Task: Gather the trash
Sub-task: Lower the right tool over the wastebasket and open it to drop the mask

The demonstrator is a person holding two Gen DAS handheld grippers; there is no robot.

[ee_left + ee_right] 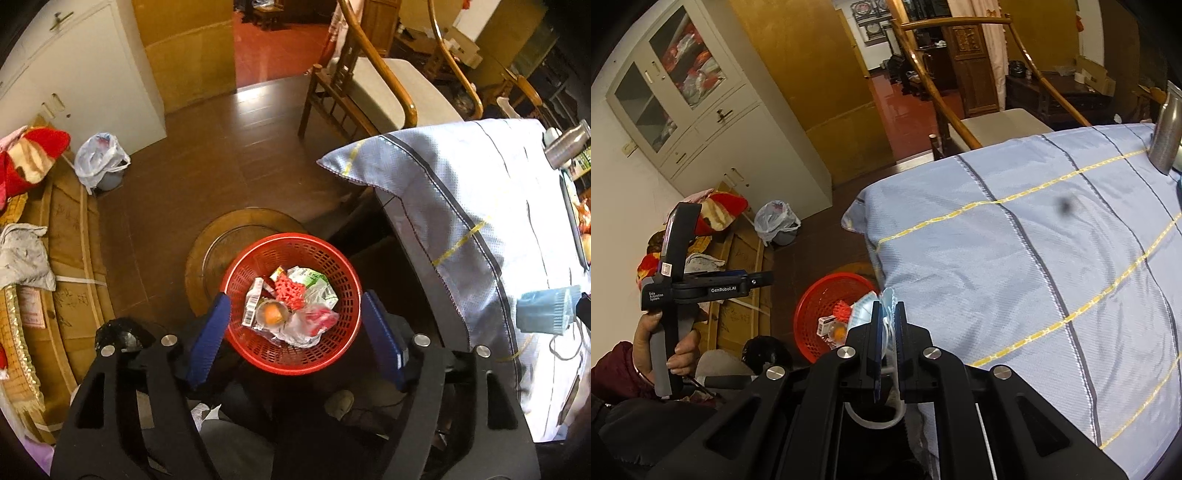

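A red mesh basket (295, 363) stands on a round wooden stool (207, 254) and holds wrappers, a clear plastic bag and an orange thing in a cup (272, 314). My left gripper (295, 334) hangs above it, pointing down, open, with nothing between its blue fingers (208, 332). My right gripper (888, 314) is shut on a light blue face mask (864, 314) at the table's edge, above and to the right of the basket (812, 306). The mask's white ear loop (875, 422) dangles under the jaws. In the left wrist view the mask (546, 310) shows at the far right.
A table under a light blue cloth with yellow stripes (1034, 258) fills the right side, with a metal flask (565, 144) on it. A wooden chair (369, 92) stands behind. A white cabinet (74, 74), a bin lined with a bag (99, 162) and cardboard boxes (70, 258) sit at left.
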